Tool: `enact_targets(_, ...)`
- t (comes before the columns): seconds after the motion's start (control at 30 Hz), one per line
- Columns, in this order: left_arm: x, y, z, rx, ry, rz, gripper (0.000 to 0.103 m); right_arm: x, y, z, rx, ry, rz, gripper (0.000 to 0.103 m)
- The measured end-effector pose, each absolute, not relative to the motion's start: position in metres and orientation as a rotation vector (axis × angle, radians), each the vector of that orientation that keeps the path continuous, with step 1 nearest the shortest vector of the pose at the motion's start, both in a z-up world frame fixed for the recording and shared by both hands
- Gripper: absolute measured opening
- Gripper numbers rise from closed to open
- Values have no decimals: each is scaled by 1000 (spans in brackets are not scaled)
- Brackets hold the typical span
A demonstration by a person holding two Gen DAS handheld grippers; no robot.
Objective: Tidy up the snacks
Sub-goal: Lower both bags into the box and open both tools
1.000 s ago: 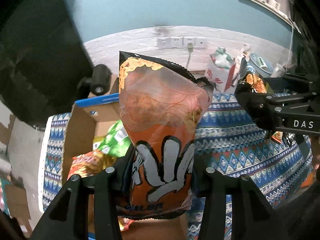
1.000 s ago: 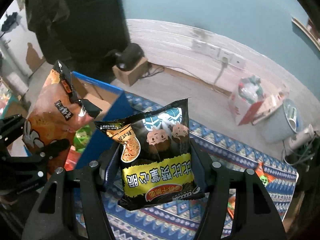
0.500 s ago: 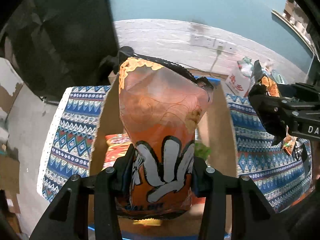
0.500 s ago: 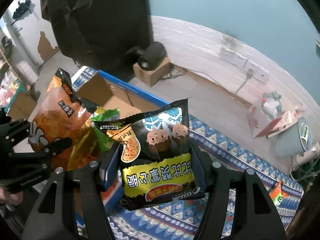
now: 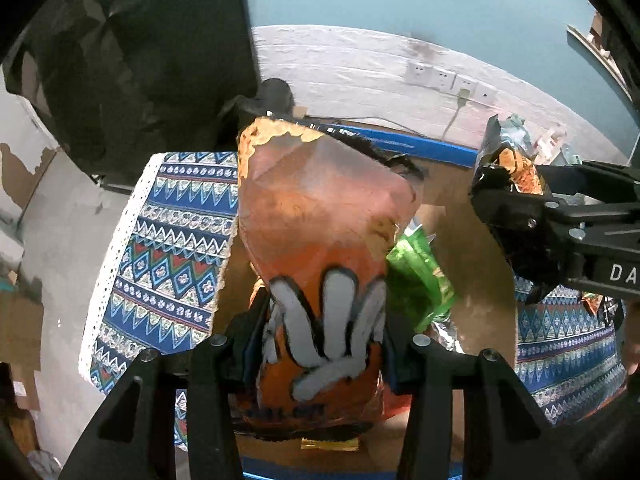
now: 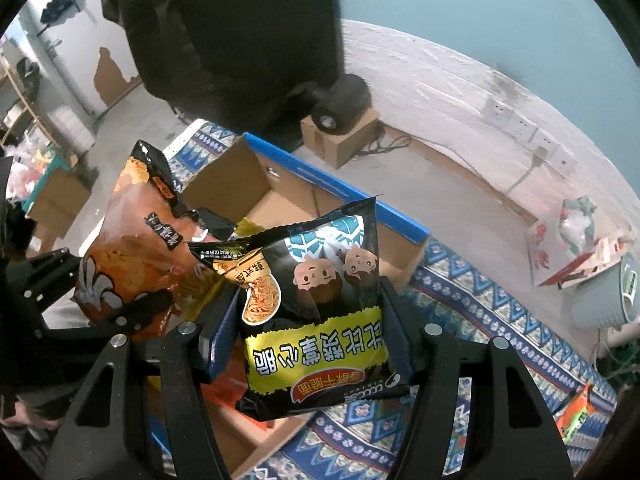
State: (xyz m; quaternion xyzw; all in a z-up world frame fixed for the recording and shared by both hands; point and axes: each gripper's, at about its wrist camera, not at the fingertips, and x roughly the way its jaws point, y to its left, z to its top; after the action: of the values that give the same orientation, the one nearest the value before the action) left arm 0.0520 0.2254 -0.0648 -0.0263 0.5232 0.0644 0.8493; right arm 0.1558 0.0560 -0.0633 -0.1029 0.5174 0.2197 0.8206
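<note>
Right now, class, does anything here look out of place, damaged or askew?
One stray: an orange and green packet lies on the patterned cloth away from the cardboard box. Otherwise nothing stands out; the orange bag and black noodle packet look intact.

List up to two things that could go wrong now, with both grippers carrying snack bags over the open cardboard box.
1. The left gripper pinches the tall orange crinkly chip bag near its bottom, so it may tip.
2. The right gripper, holding the black-and-yellow noodle snack packet, is close beside it above the blue-edged cardboard box; they could collide.
</note>
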Motion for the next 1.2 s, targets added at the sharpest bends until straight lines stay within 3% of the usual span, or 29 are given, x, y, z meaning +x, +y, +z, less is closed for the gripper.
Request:
enact_targets(0.1,52,228,-66,-51,1108,151,54,159,61,-67,-209,1110,486,64)
enact_targets(0.23,51,229,-66,-50,1108,159,71,162,60,-69,-203,1109,492,67)
enact_targets(0.3,51,227,-64,-43,1106,162,73,163,57,-68,-194,1100,487,73)
enact_targets(0.43,52,220,-61,-27,1100,156,78,162,50,-63,-176,1089,476,75)
enact_targets(1.2,52,146,-55,67,1097,21,79,128,-39,-63,-210,1122,308,76)
